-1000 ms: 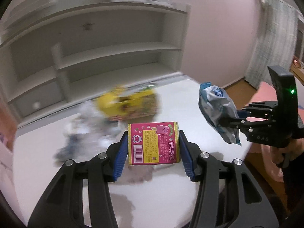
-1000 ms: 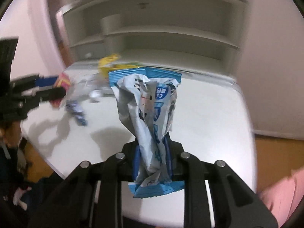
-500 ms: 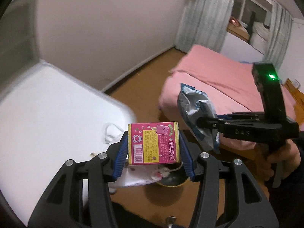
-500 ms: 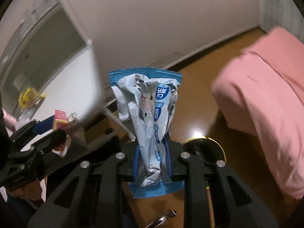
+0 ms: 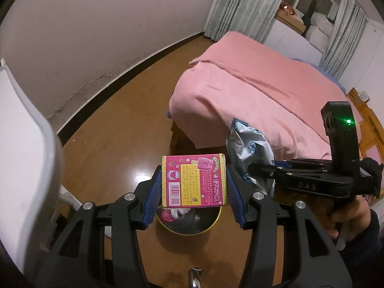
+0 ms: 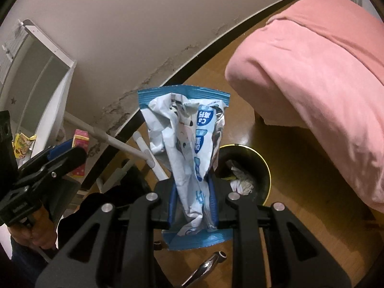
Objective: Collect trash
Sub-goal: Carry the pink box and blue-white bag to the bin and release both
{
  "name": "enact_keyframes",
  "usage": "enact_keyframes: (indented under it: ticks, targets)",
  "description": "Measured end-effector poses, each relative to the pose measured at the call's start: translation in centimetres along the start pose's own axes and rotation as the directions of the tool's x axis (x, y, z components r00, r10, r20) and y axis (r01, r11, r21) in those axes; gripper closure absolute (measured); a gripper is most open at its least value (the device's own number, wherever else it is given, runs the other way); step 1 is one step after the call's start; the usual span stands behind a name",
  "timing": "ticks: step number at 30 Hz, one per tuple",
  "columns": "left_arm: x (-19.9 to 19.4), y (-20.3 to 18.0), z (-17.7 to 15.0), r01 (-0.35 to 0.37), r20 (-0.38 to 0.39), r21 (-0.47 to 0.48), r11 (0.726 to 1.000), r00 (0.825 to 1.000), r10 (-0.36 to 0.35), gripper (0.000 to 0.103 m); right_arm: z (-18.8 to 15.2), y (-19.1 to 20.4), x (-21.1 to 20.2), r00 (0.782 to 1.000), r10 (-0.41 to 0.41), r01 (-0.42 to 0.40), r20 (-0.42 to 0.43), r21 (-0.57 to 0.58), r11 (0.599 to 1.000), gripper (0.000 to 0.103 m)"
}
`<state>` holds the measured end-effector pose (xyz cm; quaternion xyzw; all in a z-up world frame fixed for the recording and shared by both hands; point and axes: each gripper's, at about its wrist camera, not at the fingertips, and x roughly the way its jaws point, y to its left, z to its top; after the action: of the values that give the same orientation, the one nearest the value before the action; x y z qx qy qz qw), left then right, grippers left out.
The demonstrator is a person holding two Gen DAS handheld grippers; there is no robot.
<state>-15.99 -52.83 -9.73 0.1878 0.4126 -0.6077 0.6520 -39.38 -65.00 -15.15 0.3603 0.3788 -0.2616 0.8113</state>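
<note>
My left gripper is shut on a pink and yellow snack box, held in the air above a round black bin with a yellow rim on the floor. My right gripper is shut on a crumpled blue and white wrapper, also held above the bin, which holds some trash. In the left wrist view the wrapper and the right gripper hang just right of the box. In the right wrist view the box and left gripper show at left.
A pink-covered bed stands right of the bin. The white table is at left, with a yellow packet on it. A white shelf unit stands behind. Brown wooden floor surrounds the bin.
Both grippers swung from over the table to the floor beside the bed, carrying the box and the wrapper. The bin has come into view under them.
</note>
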Motion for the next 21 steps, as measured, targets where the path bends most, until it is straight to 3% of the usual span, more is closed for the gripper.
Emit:
enact_keyframes:
  ticks: [15,18,21]
  targets:
    - [5.4,-0.7,-1.3,-0.017,-0.101,0.014,1.000,0.995,0.018,0.053,-0.9,-2.4,4.4,0.994,-0.043,0.046,-0.098,0.023,0.999,0.079]
    - [6.0,-0.7,-1.4,-0.018,-0.111,0.014,1.000,0.994,0.020,0.053,-0.9,-2.5,4.8,0.993,-0.066,0.069,-0.096,0.032,0.997,0.041]
    - [6.8,-0.8,-1.6,-0.016,-0.125,0.019,1.000,0.992,0.018,0.053,-0.8,-2.8,4.8,0.994,-0.064,0.068,-0.084,0.036,0.997,0.038]
